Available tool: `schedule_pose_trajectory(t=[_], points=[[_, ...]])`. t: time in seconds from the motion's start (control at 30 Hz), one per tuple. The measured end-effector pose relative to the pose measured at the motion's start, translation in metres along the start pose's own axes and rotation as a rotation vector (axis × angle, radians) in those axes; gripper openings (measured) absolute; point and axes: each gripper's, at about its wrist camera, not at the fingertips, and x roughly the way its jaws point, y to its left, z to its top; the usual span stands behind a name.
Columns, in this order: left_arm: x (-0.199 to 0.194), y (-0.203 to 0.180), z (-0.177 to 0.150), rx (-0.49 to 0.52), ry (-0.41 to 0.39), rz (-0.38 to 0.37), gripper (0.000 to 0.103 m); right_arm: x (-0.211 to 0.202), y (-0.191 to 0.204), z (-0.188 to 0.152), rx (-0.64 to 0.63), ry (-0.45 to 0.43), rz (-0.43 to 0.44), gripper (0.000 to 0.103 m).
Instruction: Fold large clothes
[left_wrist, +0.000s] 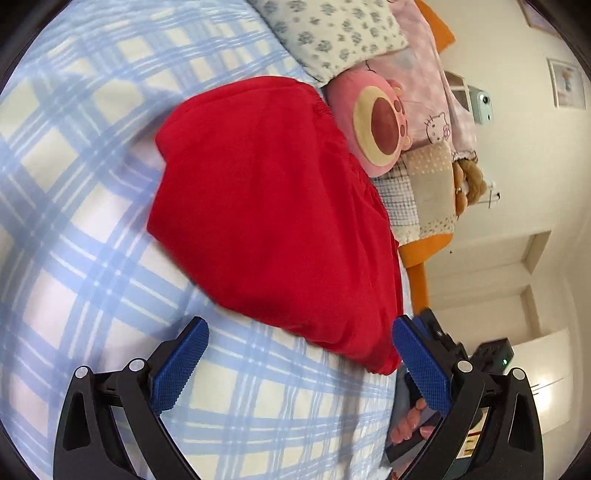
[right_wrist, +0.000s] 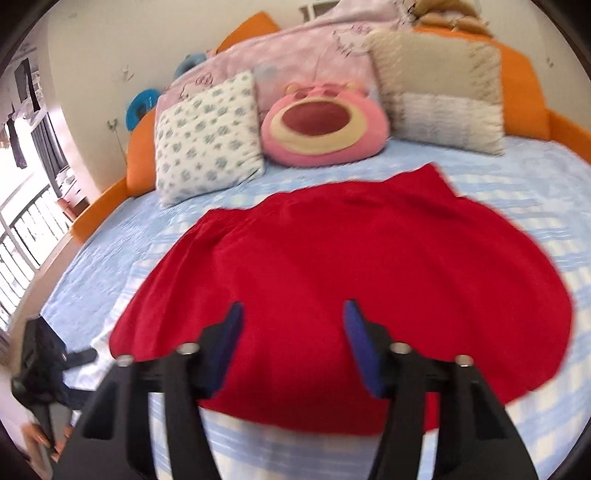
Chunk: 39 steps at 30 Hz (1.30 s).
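Observation:
A red garment (right_wrist: 343, 280) lies folded flat on the blue plaid bedsheet (right_wrist: 122, 240), its elastic waistband toward the pillows. It also shows in the left wrist view (left_wrist: 266, 206). My left gripper (left_wrist: 299, 339) is open and empty, held just off the garment's near edge. My right gripper (right_wrist: 293, 317) is open and empty, above the garment's near part. The left gripper also shows at the lower left of the right wrist view (right_wrist: 37, 384), in a hand.
A pink bear cushion (right_wrist: 325, 125), a floral pillow (right_wrist: 207, 136) and a beige pillow (right_wrist: 439, 92) lie at the head of the bed. The orange bed frame (right_wrist: 524, 92) runs around it. A window with railing (right_wrist: 22, 229) is at left.

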Motion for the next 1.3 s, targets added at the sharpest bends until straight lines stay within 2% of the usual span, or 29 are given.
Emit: schedule_pose_trajectory(t=[0.17,0.3,0.43,0.47,0.5,0.57,0.63,0.7,0.73,0.77,0.9,1.0,1.1,1.17,1.3], points=[[0.006,0.001,0.016,-0.019,-0.048,0.005,0.101,0.025,-0.002,-0.004,0.054,0.051,0.017,0.046],[0.023,-0.011,0.035,-0.010,-0.068,0.035,0.101,0.024,-0.007,-0.010,0.037,0.067,0.010,0.046],[0.024,-0.025,0.033,0.025,-0.113,0.086,0.100,0.015,-0.017,-0.009,0.052,0.054,0.025,0.046],[0.021,-0.030,0.029,0.048,-0.136,0.102,0.094,0.010,-0.019,-0.008,0.053,0.046,0.029,0.047],[0.019,-0.033,0.026,0.068,-0.149,0.124,0.081,0.005,-0.021,-0.005,0.049,0.034,0.032,0.047],[0.017,-0.035,0.022,0.106,-0.166,0.186,0.066,0.000,-0.022,-0.004,0.040,0.024,0.038,0.047],[0.016,-0.024,0.024,0.068,-0.164,0.178,0.052,-0.003,-0.024,-0.004,0.044,0.017,0.053,0.046],[0.015,-0.011,0.029,0.016,-0.160,0.163,0.034,-0.004,-0.024,-0.007,0.051,0.008,0.067,0.033],[0.013,-0.005,0.031,-0.004,-0.153,0.153,0.031,-0.004,-0.024,-0.009,0.056,0.001,0.074,0.023],[0.012,-0.003,0.031,-0.004,-0.149,0.150,0.027,-0.003,-0.024,-0.011,0.059,-0.004,0.077,0.020],[0.008,-0.007,0.029,0.032,-0.144,0.179,0.022,0.015,-0.020,-0.020,0.055,0.043,0.093,0.019],[0.001,-0.022,0.032,0.050,-0.150,0.179,0.019,0.036,-0.018,-0.030,0.029,0.115,0.062,0.019],[-0.008,-0.046,0.035,0.101,-0.162,0.161,0.017,0.047,-0.022,-0.046,0.015,0.141,0.051,0.017],[-0.013,-0.077,0.034,0.169,-0.172,0.147,0.013,0.044,-0.027,-0.054,0.033,0.126,0.067,0.017],[-0.008,-0.142,0.030,0.298,-0.155,0.110,0.010,0.037,-0.034,-0.063,0.064,0.103,0.081,0.016]])
